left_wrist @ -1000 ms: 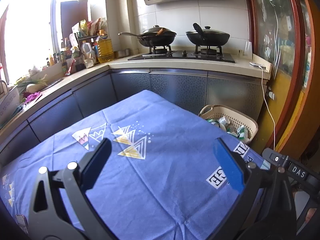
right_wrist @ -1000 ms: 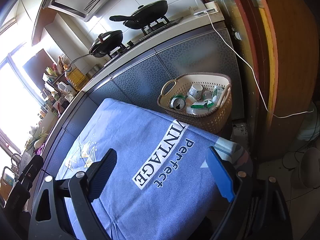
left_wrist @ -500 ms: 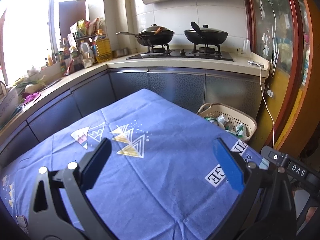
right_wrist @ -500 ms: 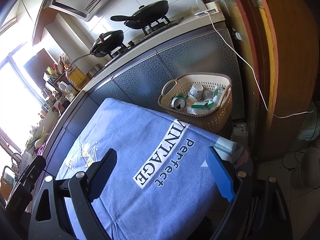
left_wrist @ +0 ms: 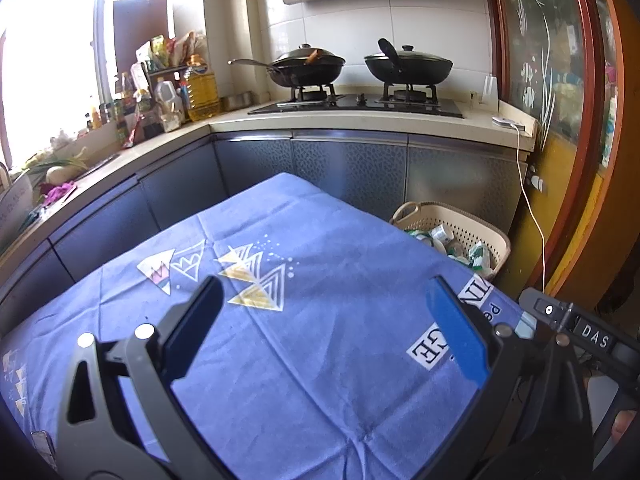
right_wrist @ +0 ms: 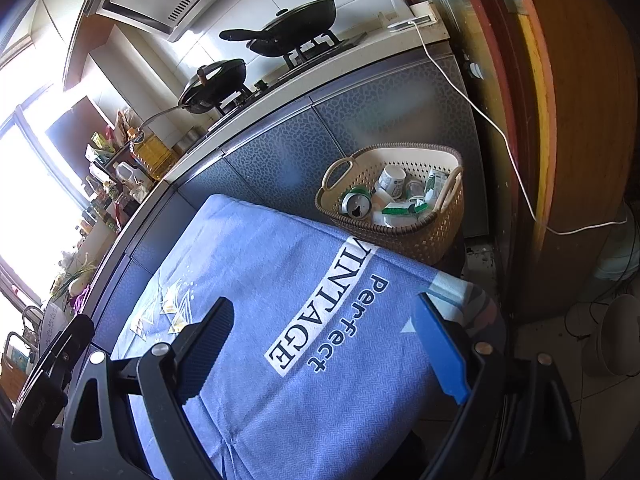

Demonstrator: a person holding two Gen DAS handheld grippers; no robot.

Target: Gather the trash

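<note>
A beige woven basket (right_wrist: 404, 236) stands on the floor beyond the table's far corner, against the grey cabinets. Inside lie a green can (right_wrist: 355, 204), a white cup (right_wrist: 391, 181) and green-and-white wrappers (right_wrist: 402, 210). The same basket (left_wrist: 486, 236) shows at the right in the left wrist view. My left gripper (left_wrist: 326, 320) hovers open over the blue tablecloth (left_wrist: 304, 340) with nothing between its fingers. Over the cloth's "Perfect VINTAGE" print (right_wrist: 324, 320), my right gripper (right_wrist: 324, 344) is open and holds nothing.
An L-shaped counter (left_wrist: 360, 122) carries a stove with two black pans (left_wrist: 308, 66), oil bottles (left_wrist: 202, 88) and vegetables. A white cable (right_wrist: 496, 128) hangs from the counter's end beside a wooden door frame (right_wrist: 536, 120). A fan (right_wrist: 618, 340) stands on the floor at right.
Both grippers stay open over the cloth. The left wrist view has drifted slightly, so the stove and basket sit a little lower in it.
</note>
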